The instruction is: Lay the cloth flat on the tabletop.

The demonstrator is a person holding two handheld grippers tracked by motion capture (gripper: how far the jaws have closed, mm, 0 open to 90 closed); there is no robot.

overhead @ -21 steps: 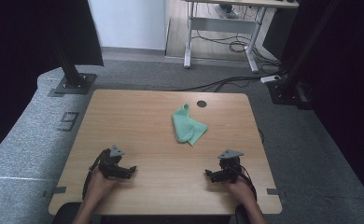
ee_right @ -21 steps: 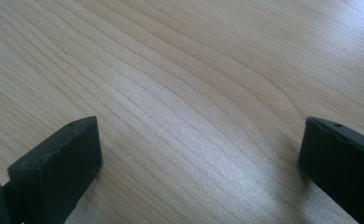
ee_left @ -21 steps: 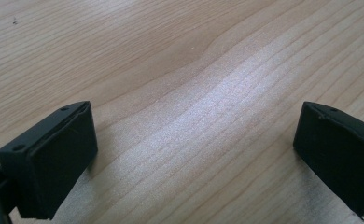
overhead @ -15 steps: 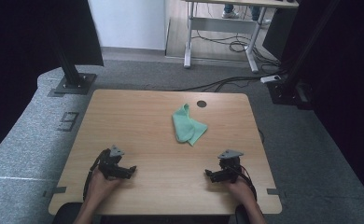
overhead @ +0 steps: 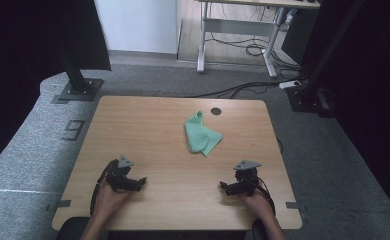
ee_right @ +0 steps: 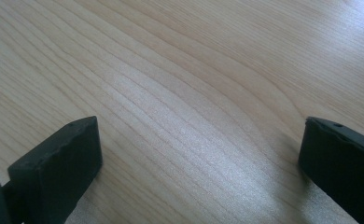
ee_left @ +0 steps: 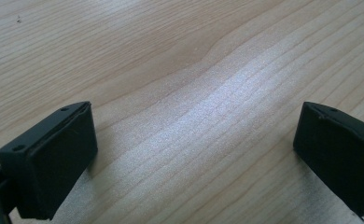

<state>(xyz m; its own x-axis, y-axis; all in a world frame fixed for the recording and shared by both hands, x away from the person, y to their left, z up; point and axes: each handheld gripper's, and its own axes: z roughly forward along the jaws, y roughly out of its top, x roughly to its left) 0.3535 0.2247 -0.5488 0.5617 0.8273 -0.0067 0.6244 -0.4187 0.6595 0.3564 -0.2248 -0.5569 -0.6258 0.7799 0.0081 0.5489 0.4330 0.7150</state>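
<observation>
Near the bench's (overhead: 148, 125) front edge, the left hand-held gripper (overhead: 139, 181) and the right hand-held gripper (overhead: 224, 187) rest spread wide, pinching nothing, tips facing each other. Farther back, a crumpled green cloth (overhead: 201, 134) lies toward the rear edge, well apart from both.

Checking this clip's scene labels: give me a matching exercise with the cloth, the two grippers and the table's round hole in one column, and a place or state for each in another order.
Things:
1. green cloth
2. left gripper
3. right gripper
4. round dark hole

Places or states:
A. near the table's far edge, just beyond the cloth
B. jaws open over bare wood, at the near right
C. crumpled, right of the table's middle, touched by nothing
D. jaws open over bare wood, at the near left

Pairs: 1-C, 2-D, 3-B, 4-A
</observation>
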